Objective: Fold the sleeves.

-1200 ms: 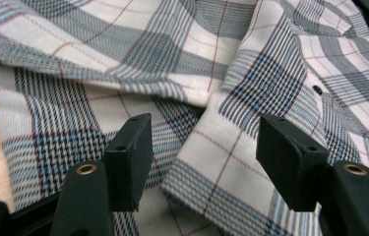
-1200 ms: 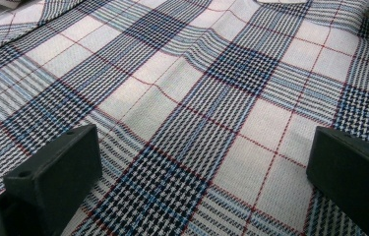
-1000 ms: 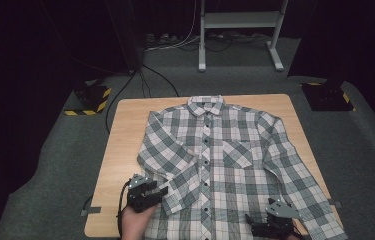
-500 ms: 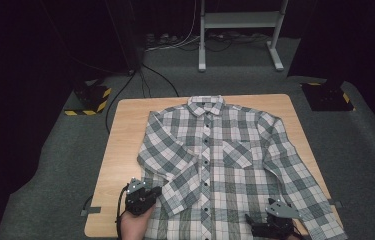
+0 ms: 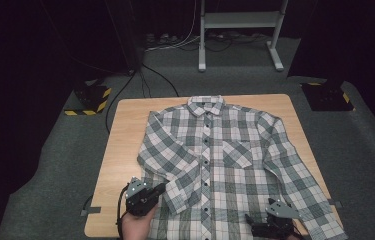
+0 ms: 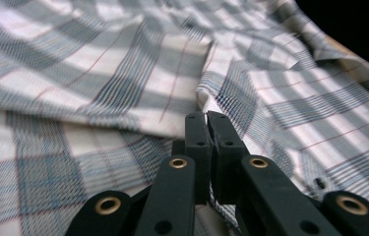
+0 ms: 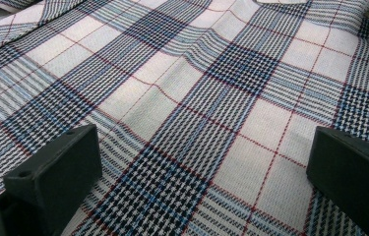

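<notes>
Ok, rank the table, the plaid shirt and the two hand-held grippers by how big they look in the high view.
1. Table, largest.
2. Plaid shirt, covering much of it.
3. Left hand-held gripper and right hand-held gripper: alike, and partly cut off at the bottom edge, so unranked.

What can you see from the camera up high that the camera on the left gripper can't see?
The high view takes in the whole plaid shirt spread on the wooden table, its collar, the grey floor, the metal stand and both grippers, left gripper and right gripper.

The left gripper view looks close along its own jaws, pressed together on a fold of cloth, and shows the fine weave.

Both show the shirt and its dark buttons.
</notes>
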Available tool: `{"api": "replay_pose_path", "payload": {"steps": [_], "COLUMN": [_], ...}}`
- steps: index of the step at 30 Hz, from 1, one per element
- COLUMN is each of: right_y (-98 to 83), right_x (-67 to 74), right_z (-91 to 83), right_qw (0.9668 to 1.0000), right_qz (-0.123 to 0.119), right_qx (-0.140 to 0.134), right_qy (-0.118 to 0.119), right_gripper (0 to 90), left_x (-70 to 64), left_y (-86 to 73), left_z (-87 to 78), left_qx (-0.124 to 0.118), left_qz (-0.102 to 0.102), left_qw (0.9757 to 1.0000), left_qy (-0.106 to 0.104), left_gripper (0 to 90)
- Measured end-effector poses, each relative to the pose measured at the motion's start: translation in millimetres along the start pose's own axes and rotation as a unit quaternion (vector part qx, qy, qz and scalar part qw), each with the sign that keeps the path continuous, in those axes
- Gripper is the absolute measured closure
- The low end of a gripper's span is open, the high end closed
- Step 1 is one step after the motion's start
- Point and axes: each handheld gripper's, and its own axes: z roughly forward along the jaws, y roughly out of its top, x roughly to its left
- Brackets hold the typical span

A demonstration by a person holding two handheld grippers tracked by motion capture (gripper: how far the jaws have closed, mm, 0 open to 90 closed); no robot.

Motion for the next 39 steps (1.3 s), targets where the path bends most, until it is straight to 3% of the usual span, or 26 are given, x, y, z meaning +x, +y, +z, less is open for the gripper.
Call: {"api": "replay_pose_path", "payload": {"steps": [7, 13, 28, 39], "right_y": [0.0, 0.0, -0.2, -0.4], "right_x": [0.0, 0.0, 0.0, 0.0], "right_z": [0.0, 0.0, 0.0, 0.0], "right_qw": [1.0, 1.0, 1.0, 1.0], "right_qz": [0.0, 0.0, 0.0, 0.0], "right_qx": [0.0, 0.0, -0.001, -0.002], "right_qy": [0.0, 0.0, 0.0, 0.0], "right_gripper": [0.0, 0.0, 0.0, 0.0], "left_x": [-18.5, -40.4, -86.8, -116.0], "left_y": [12.4, 22.0, 33.9, 44.7], "left_z": [0.6, 4.9, 27.5, 48.4], "left_qx": [-0.014, -0.016, -0.015, -0.007], "left_qz": [0.009, 0.032, 0.068, 0.093], "left_qw": [0.9993, 0.9975, 0.9907, 0.9855], "left_qy": [-0.033, -0.061, -0.117, -0.142], "left_gripper": [88.5, 88.4, 88.4, 88.3]}}
